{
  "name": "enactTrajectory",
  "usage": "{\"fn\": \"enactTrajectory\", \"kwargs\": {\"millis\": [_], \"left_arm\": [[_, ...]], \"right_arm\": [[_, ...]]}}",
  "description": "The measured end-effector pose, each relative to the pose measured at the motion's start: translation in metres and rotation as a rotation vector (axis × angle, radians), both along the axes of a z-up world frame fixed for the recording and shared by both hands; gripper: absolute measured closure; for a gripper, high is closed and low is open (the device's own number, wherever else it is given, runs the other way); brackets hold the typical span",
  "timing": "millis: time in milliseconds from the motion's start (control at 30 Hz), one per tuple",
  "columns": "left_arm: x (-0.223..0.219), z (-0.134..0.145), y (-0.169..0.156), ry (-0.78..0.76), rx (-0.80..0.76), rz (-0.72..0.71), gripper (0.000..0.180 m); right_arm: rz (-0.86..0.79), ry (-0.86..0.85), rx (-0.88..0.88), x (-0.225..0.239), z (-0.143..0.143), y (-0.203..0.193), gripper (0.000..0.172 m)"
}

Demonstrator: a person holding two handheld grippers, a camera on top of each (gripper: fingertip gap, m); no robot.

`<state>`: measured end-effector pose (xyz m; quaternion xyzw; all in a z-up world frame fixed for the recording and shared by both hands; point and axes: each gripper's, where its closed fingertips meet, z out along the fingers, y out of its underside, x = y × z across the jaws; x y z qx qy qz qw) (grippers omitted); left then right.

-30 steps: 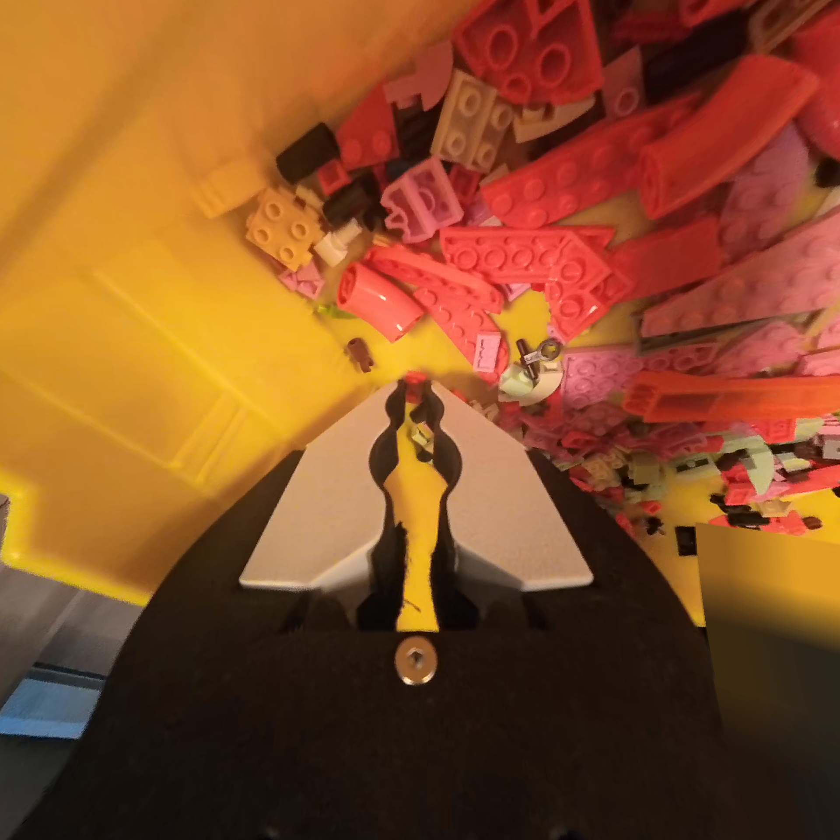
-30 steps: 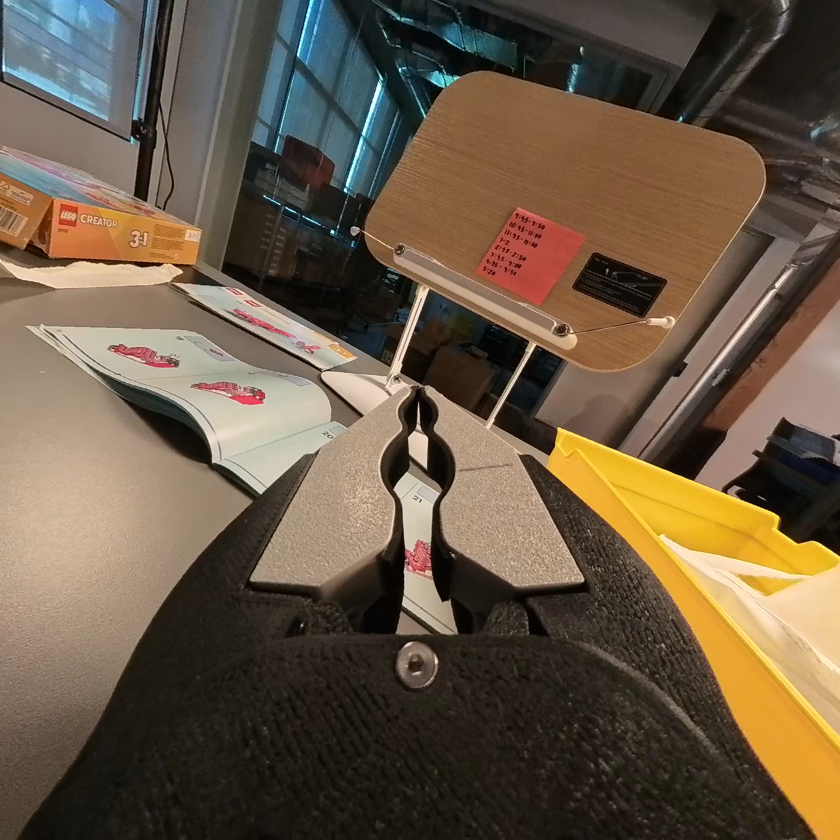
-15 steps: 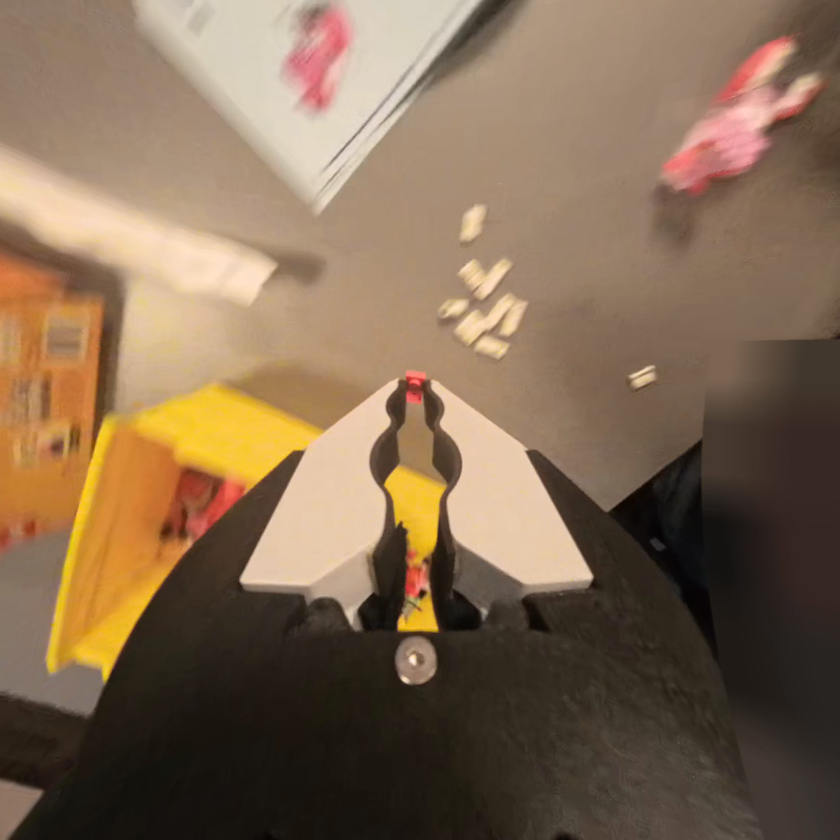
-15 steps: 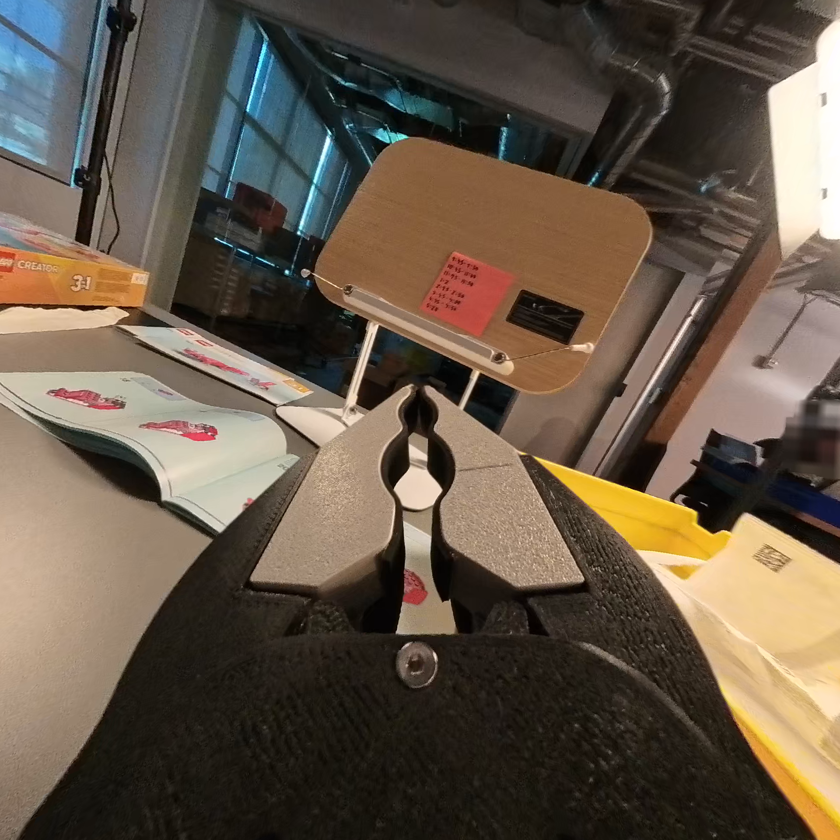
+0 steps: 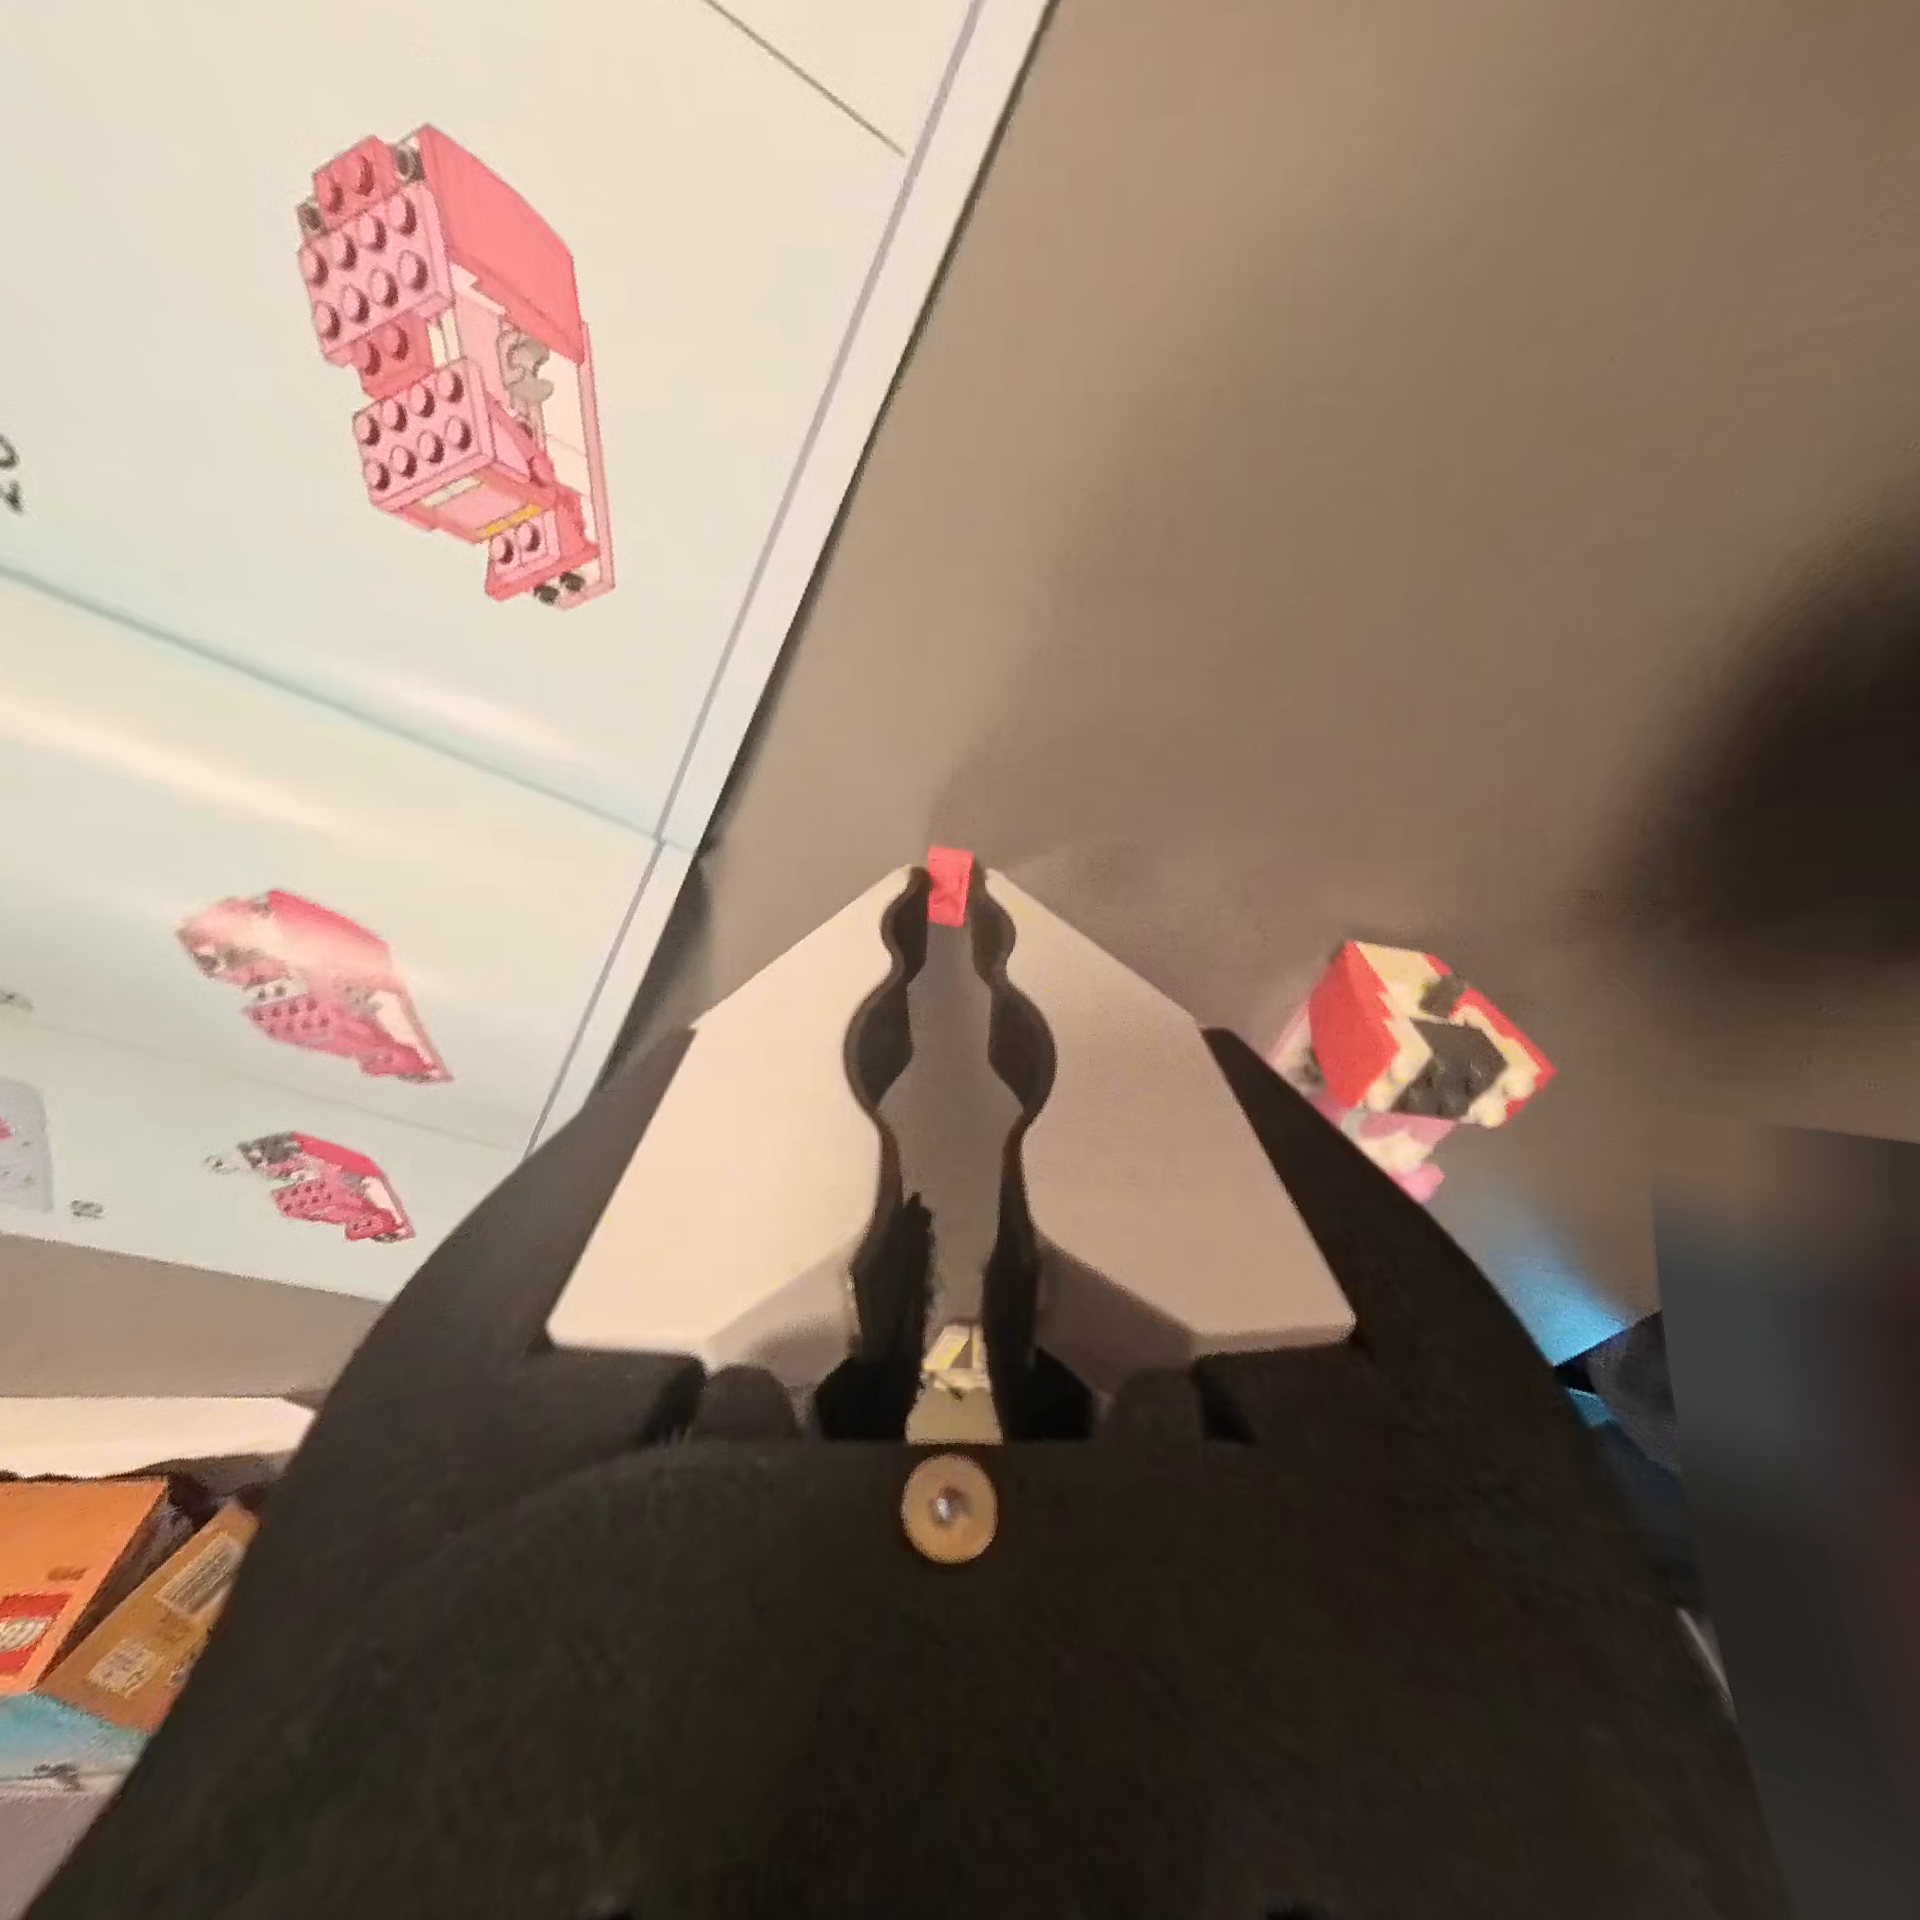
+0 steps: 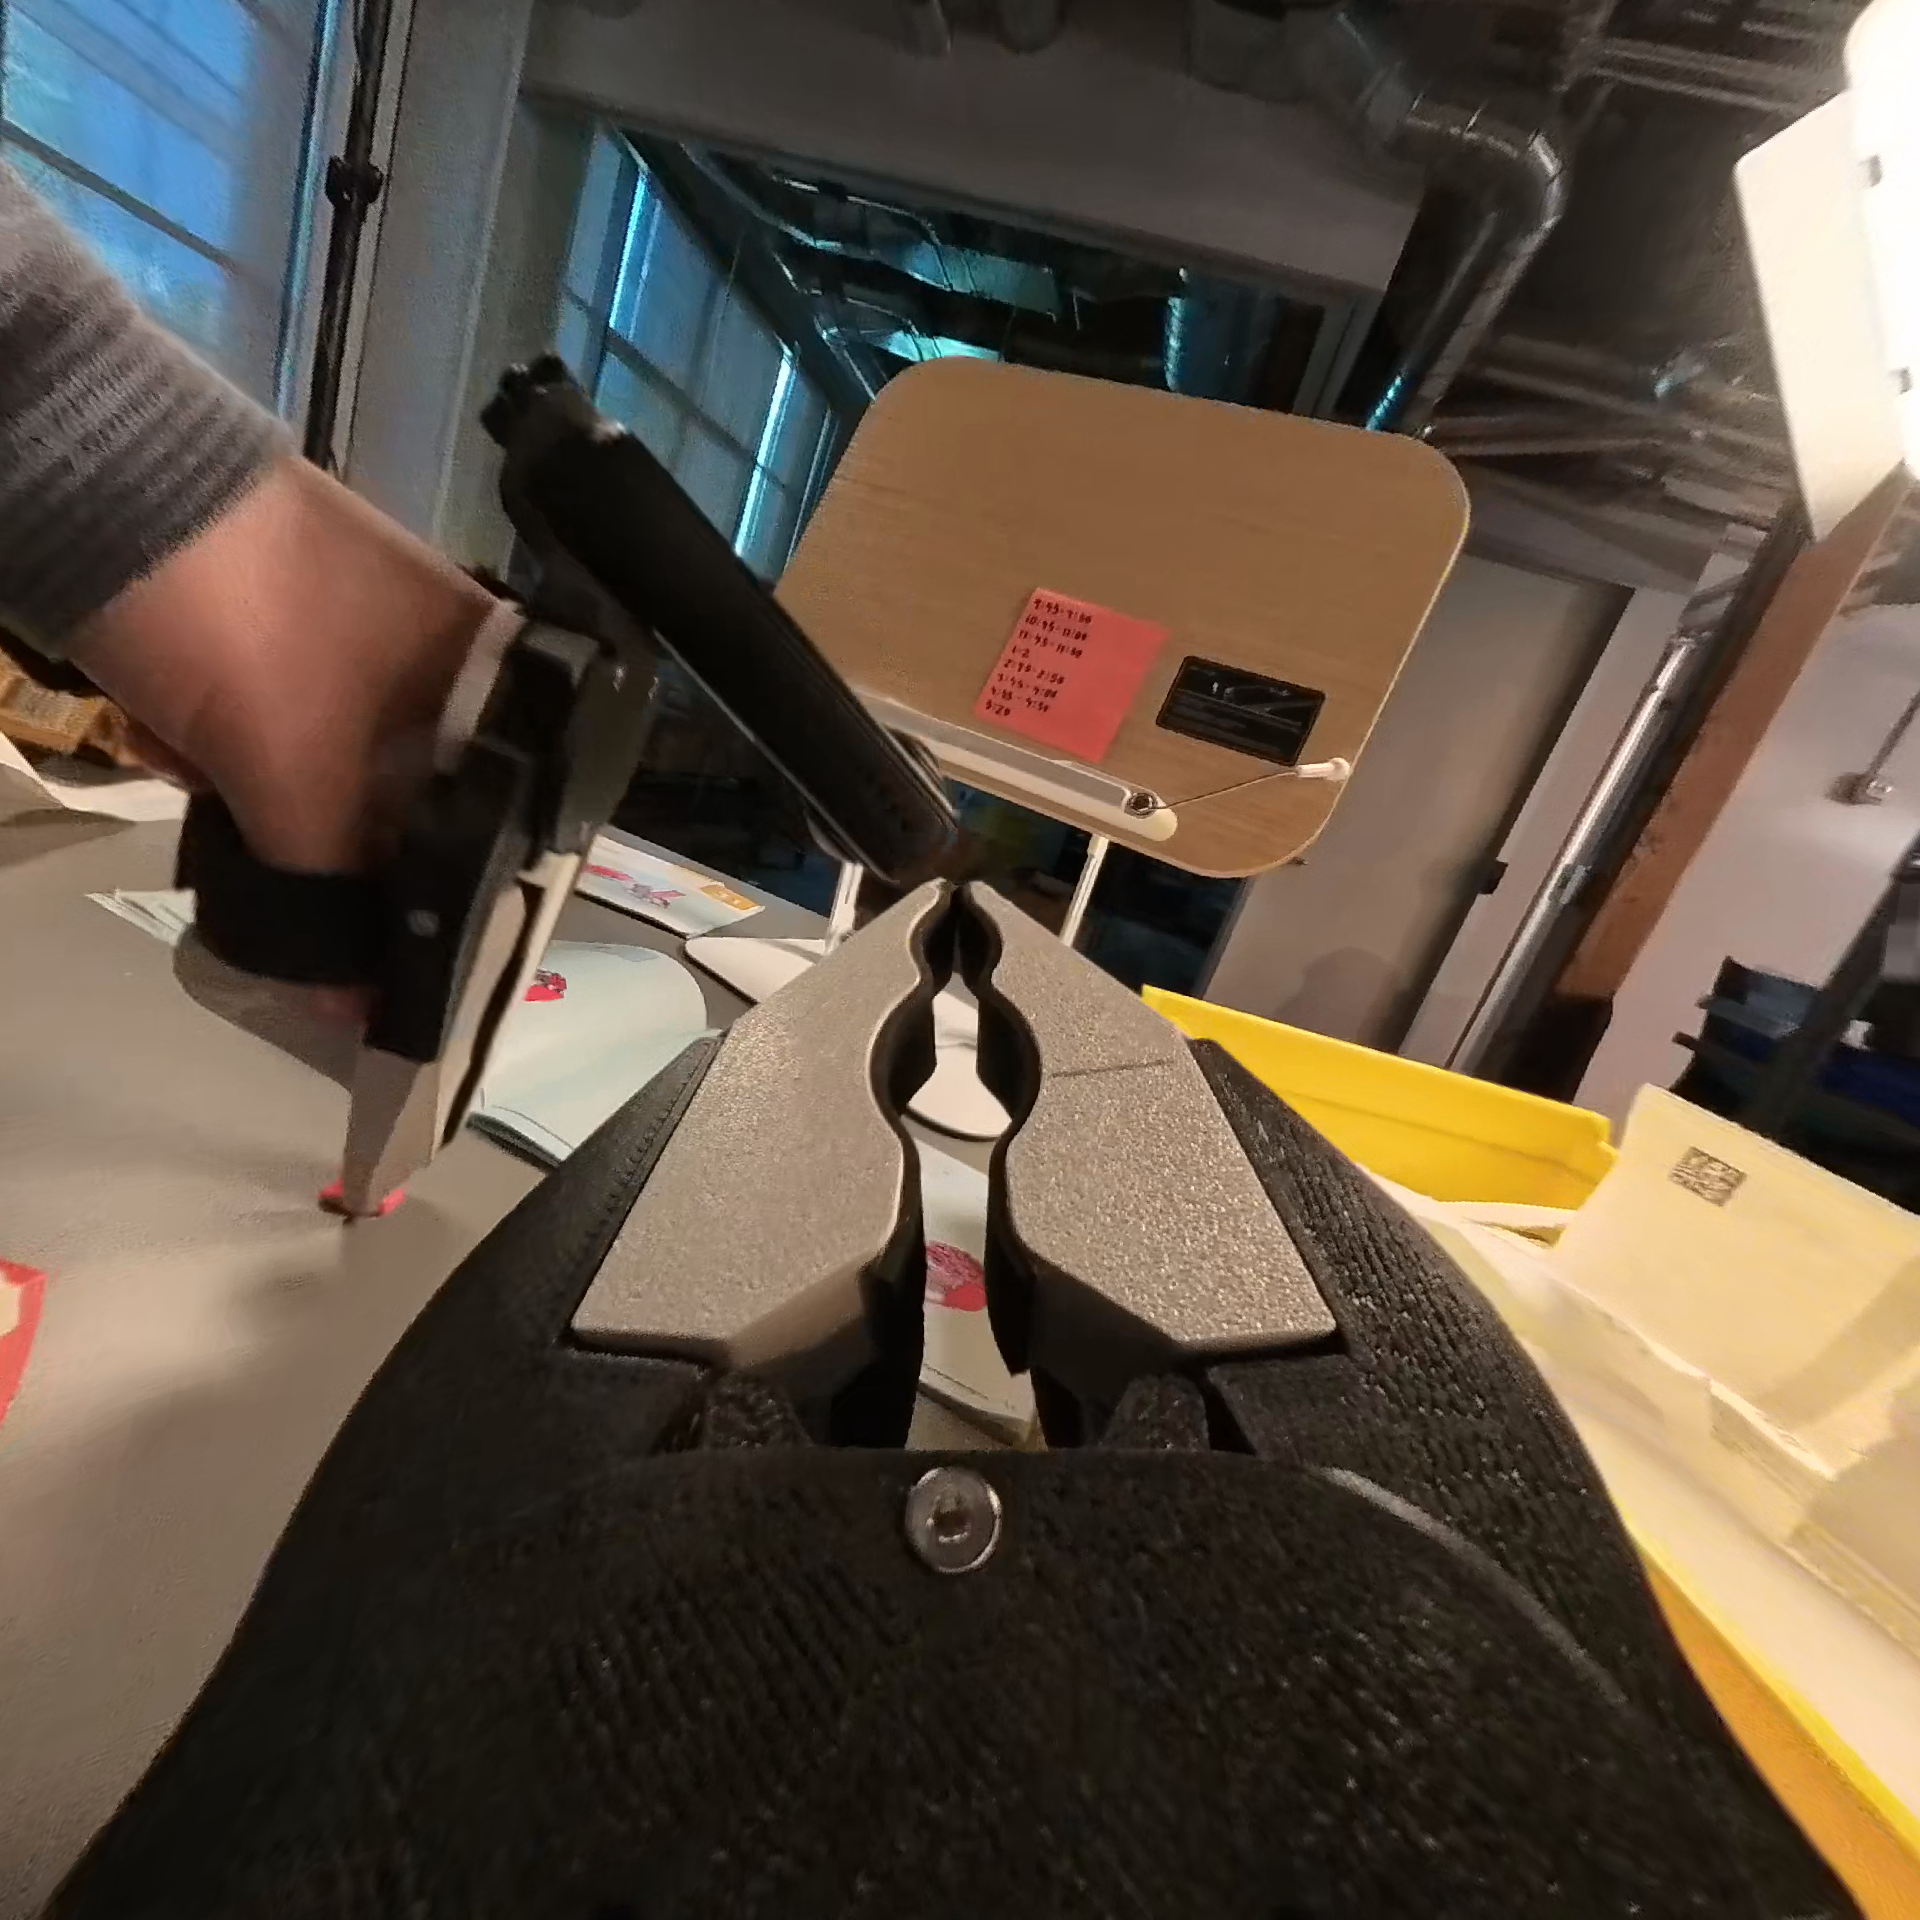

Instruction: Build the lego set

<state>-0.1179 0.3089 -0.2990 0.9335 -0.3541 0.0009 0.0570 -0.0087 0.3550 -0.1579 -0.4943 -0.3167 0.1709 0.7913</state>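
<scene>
My left gripper [image 5: 950,883] is shut on a small red brick [image 5: 950,881], pinched at the very fingertips and held right at the dark grey table [image 5: 1351,520]. The right wrist view shows the same gripper [image 6: 366,1195] pointing down with the red brick [image 6: 364,1203] at the table top. A partly built red, white, black and pink brick model [image 5: 1413,1049] stands just to its right. My right gripper [image 6: 951,914] is shut with nothing between its pads, held above the table near the yellow bin [image 6: 1382,1081].
An open instruction booklet [image 5: 364,520] lies left of the left gripper. A wooden book stand [image 6: 1143,623] with a red note stands at the back. Cardboard boxes [image 5: 94,1579] sit at the lower left. Pale paper bags [image 6: 1662,1351] fill the bin. The grippers' ends are close to 20 centimetres from one another.
The left gripper carried the red brick out of the yellow bin, across the table, and down to the table top beside the booklet. It entered the right wrist view. The right gripper stayed shut.
</scene>
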Motion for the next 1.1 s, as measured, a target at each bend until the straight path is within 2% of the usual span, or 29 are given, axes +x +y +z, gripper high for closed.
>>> {"fn": "enactTrajectory", "kwargs": {"millis": [133, 200, 267, 367, 433, 500, 600, 633, 733, 800, 933, 1000, 1100], "left_arm": [[0.006, -0.002, 0.002, -0.013, -0.016, 0.028, 0.173], [0.009, -0.002, 0.001, -0.028, -0.035, 0.037, 0.167], [0.012, 0.0, 0.001, -0.063, -0.028, 0.047, 0.145], [0.014, 0.008, 0.011, -0.131, 0.122, 0.04, 0.118], [0.016, 0.02, 0.01, -0.242, 0.247, 0.069, 0.101], [0.022, 0.034, -0.002, -0.421, 0.37, 0.085, 0.092], [0.039, 0.049, -0.049, -0.737, 0.438, 0.003, 0.076], [0.04, 0.048, -0.063, -0.775, 0.46, -0.027, 0.075], [0.041, 0.037, -0.085, -0.786, 0.559, -0.11, 0.08], [0.042, 0.027, -0.092, -0.769, 0.581, -0.147, 0.092], [0.042, 0.006, -0.093, -0.739, 0.546, -0.164, 0.114], [0.043, 0.004, -0.087, -0.745, 0.592, -0.165, 0.131], [0.04, 0.001, -0.081, -0.719, 0.639, -0.175, 0.144]], "right_arm": [[0.029, 0.017, -0.017, -0.007, 0.0, 0.003, 0.172], [0.039, 0.019, -0.023, -0.009, -0.001, 0.003, 0.172], [0.046, 0.021, -0.024, -0.01, -0.001, 0.003, 0.172], [0.06, 0.022, -0.027, -0.013, -0.001, 0.002, 0.172], [0.075, 0.009, -0.036, -0.017, -0.004, 0.002, 0.172], [0.099, -0.021, -0.04, -0.024, -0.009, 0.0, 0.172], [0.188, -0.056, -0.02, -0.037, -0.012, -0.01, 0.172], [0.226, -0.057, -0.012, -0.04, -0.012, -0.015, 0.172], [0.322, -0.082, -0.009, -0.052, -0.015, -0.022, 0.17], [0.357, -0.116, -0.006, -0.06, -0.019, -0.023, 0.167], [0.324, -0.123, -0.019, -0.063, -0.019, -0.008, 0.161], [0.295, -0.108, -0.016, -0.06, -0.017, 0.0, 0.16], [0.312, -0.085, -0.027, -0.059, -0.014, 0.003, 0.16]]}}
